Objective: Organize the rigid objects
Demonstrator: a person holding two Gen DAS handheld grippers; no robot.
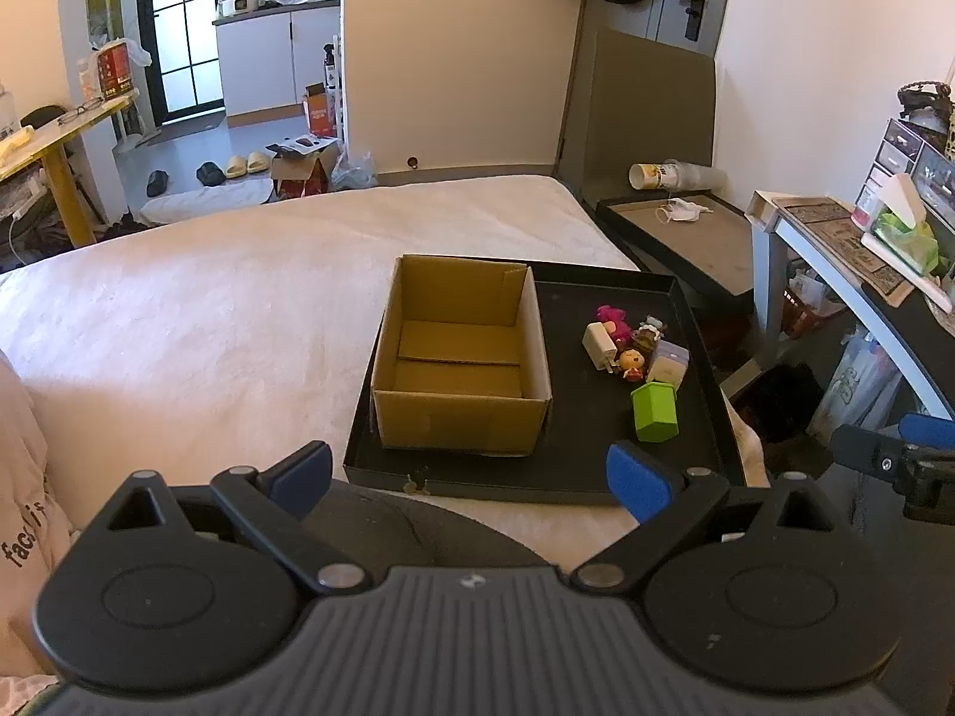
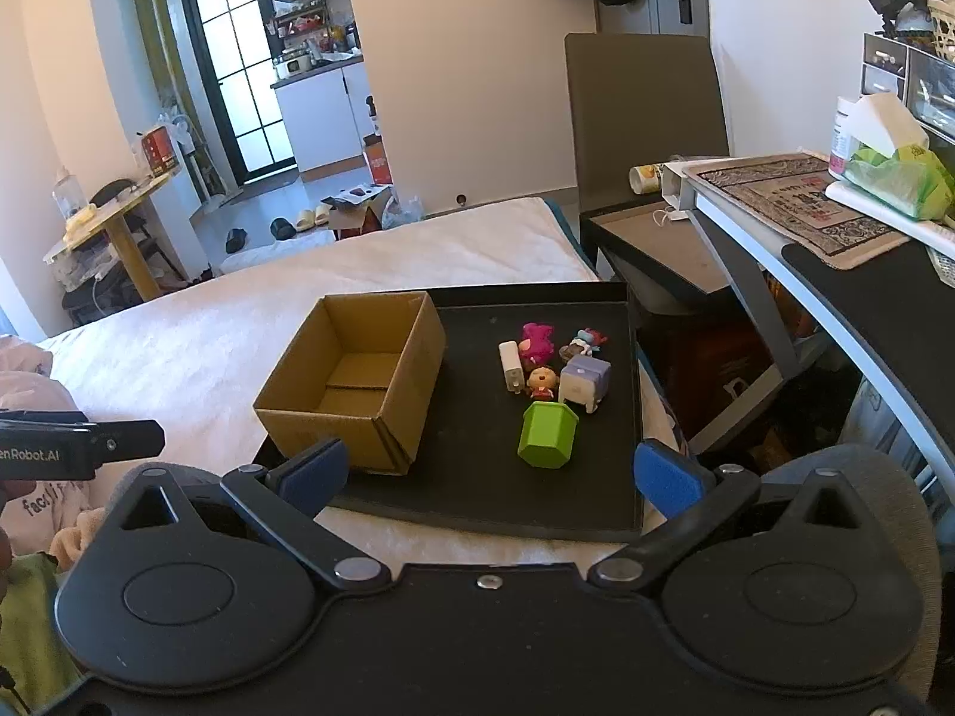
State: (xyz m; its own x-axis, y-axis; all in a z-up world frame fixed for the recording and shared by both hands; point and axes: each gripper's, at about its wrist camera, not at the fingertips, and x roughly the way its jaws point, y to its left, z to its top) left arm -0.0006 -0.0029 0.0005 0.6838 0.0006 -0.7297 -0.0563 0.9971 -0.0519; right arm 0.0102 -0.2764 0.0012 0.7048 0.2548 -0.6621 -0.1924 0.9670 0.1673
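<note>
Nothing is sorted yet: your cardboard box [image 2: 352, 382] sits empty, small toys [image 2: 555, 388] cluster right of it on the tray [image 2: 477, 501], both grippers' jaws spread, holding nothing.

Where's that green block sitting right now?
The green block lies on the black tray, right of the cardboard box, nearest the camera among the small toys.
</note>
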